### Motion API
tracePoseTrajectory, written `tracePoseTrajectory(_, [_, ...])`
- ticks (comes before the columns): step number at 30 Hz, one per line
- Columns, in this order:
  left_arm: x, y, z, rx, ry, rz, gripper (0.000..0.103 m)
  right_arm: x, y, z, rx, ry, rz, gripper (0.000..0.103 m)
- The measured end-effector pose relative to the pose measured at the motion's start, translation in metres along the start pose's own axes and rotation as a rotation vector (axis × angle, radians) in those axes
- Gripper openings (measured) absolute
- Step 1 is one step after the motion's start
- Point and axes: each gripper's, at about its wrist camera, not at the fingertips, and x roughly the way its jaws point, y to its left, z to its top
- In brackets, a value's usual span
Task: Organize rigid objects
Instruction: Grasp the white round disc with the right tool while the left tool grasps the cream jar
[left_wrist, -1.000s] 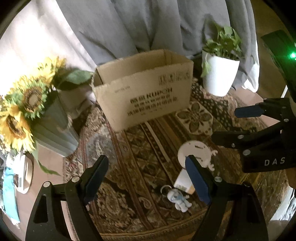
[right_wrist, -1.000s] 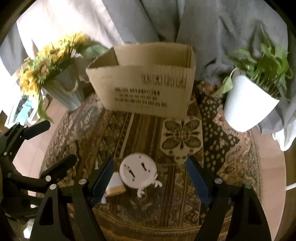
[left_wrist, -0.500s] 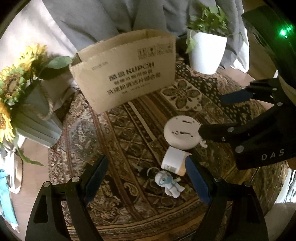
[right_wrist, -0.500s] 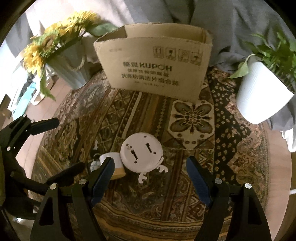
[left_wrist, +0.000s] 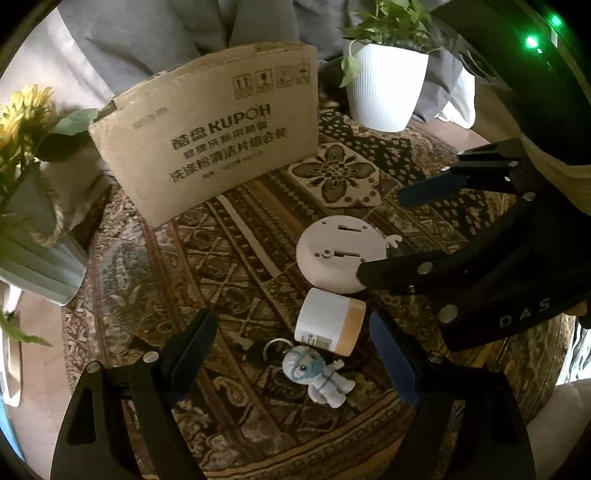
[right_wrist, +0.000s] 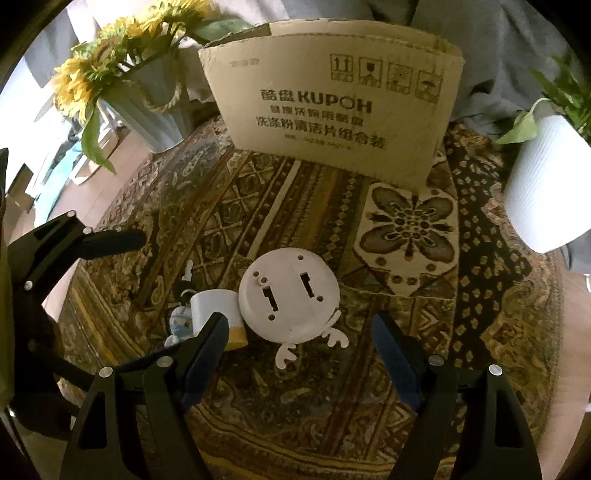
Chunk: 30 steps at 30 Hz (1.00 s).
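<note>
Both open, empty hand-held grippers (left_wrist: 291, 354) (right_wrist: 297, 354) have sunk, one finger half-hiding the figurine (right_wrist: 179, 326).

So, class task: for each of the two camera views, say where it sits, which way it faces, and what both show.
Left wrist: on the left claw, angled down at the figurine and jar; its own open fingers show, with the right claw beside.
Right wrist: on the right claw, angled down at the white disc; its open fingers show, with the left claw beside.
Shared: disc, jar, cardboard box, rug.
</note>
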Motion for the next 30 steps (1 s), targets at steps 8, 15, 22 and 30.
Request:
tracePoseTrajectory(8, [0.013,-0.001,-0.002,0.0,0.006,-0.037,0.085,0.016,0.001,0.001,-0.031,0.003,0.025,0.08])
tracePoseTrajectory(15, [0.022,-0.002,-0.004,-0.002,0.022,-0.058,0.085,0.028,-0.003,0.002,-0.029,0.014,0.045,0.08])
tracePoseTrajectory(22, [0.029,-0.002,-0.004,-0.005,0.028,-0.078,0.075,0.034,-0.007,0.002,-0.022,0.024,0.068,0.081])
tracePoseTrajectory(30, [0.036,-0.001,-0.007,-0.019,0.04,-0.132,0.045,0.041,-0.005,0.004,-0.026,0.02,0.082,0.081])
